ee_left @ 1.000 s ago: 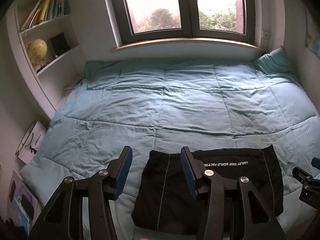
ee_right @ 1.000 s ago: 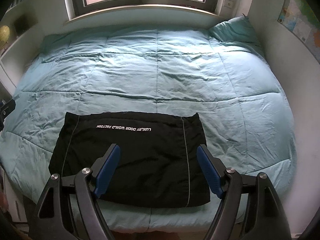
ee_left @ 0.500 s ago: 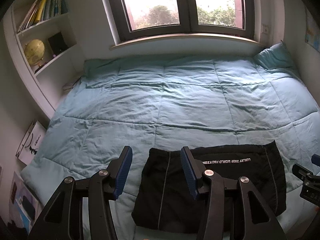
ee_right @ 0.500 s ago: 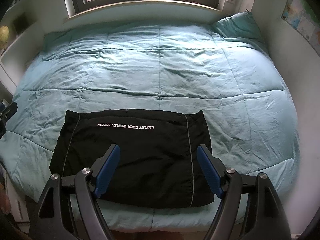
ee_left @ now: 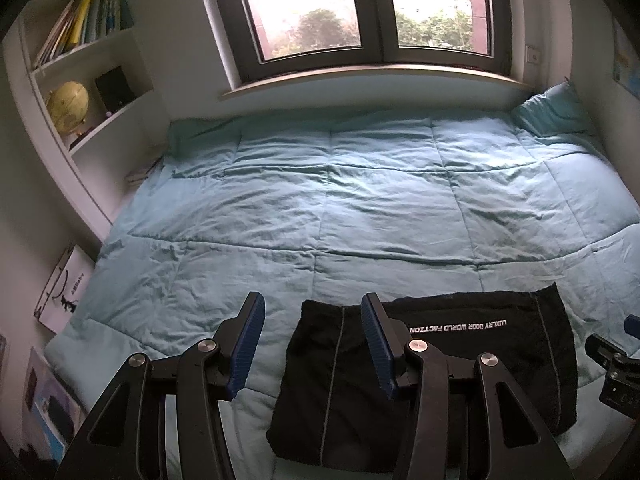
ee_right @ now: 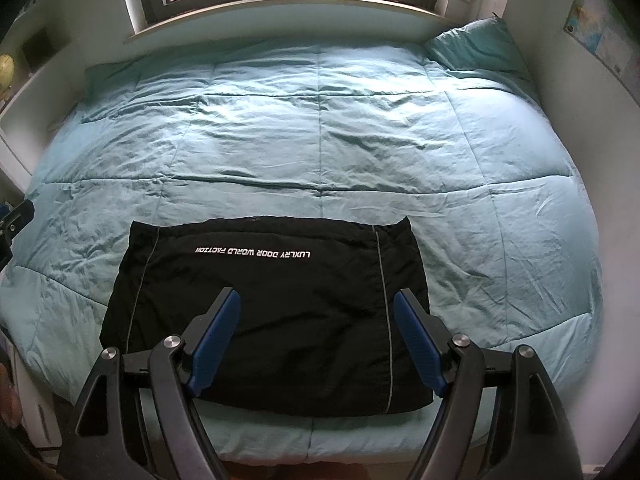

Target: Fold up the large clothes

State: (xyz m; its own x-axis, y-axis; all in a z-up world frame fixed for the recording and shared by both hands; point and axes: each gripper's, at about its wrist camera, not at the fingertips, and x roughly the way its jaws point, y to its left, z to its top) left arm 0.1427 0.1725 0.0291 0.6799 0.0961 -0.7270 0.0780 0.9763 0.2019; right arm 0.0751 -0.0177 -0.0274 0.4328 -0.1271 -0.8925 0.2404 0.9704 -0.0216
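Note:
A black garment (ee_right: 272,312) with white lettering and thin grey stripes lies folded into a flat rectangle at the near edge of the teal quilt (ee_right: 320,128). It also shows in the left wrist view (ee_left: 460,368). My right gripper (ee_right: 318,304) is open and empty, held above the garment's near half. My left gripper (ee_left: 312,312) is open and empty, above the garment's left edge. Neither touches the cloth.
The quilt (ee_left: 340,200) covers the whole bed under a window. A teal pillow (ee_right: 476,50) lies at the far right corner. White shelves with books and a globe (ee_left: 68,106) stand on the left. The right gripper's body (ee_left: 616,376) shows at the left view's right edge.
Both grippers have drawn back and up slightly from the bed, so the garment sits a little farther from the cameras. The garment has not moved. Both stay open.

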